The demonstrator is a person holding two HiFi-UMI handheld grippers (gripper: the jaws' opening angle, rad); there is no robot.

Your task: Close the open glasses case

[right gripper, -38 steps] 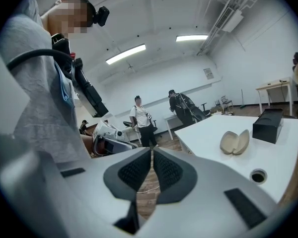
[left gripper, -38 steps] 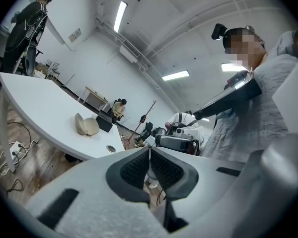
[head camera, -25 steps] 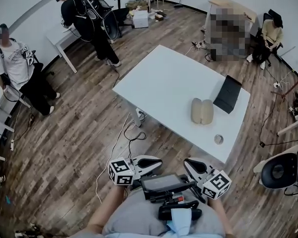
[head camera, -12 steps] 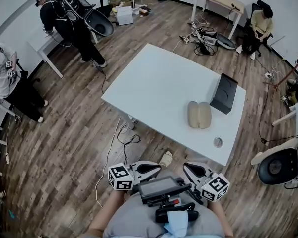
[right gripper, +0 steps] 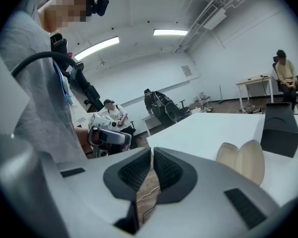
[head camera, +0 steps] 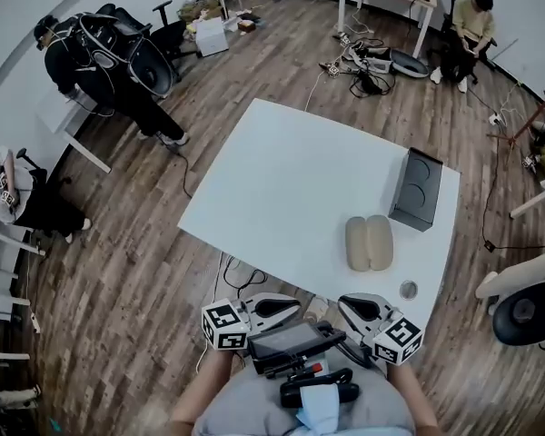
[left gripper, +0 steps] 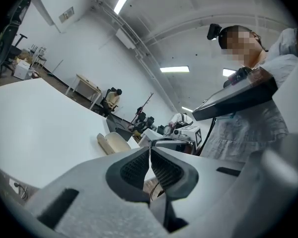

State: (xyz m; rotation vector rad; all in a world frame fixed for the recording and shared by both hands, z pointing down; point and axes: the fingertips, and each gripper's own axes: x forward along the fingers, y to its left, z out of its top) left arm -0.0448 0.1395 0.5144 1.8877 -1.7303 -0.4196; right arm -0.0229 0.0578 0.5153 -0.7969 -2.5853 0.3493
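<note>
Find the glasses case [head camera: 369, 242] lying fully open on the white table [head camera: 282, 180], its two pale halves spread side by side, insides apparently up, in the near right part of the top. Note a black box [head camera: 416, 189] just beyond it to the right and a small round object [head camera: 408, 290] nearer the table's edge, both apart from the case.

Record the left gripper [head camera: 297, 303] and the right gripper [head camera: 341, 302] held low in front of the person's waist, short of the table's near edge and well apart from the case. Confirm from the left gripper view jaws pressed together, pads meeting, nothing between. Confirm the same from the right gripper view: jaws closed to a hairline gap, empty, with the case visible beyond to the right.

Judge the task not begun in any effective sense: no contact with the case, neither half lifted. Judge the present step an approach to the table. Remaining: bring a gripper to one half, fold it over onto the other, press until shut. Flag a likely need for the second gripper to steady the other half against sliding on the smooth top.
</note>
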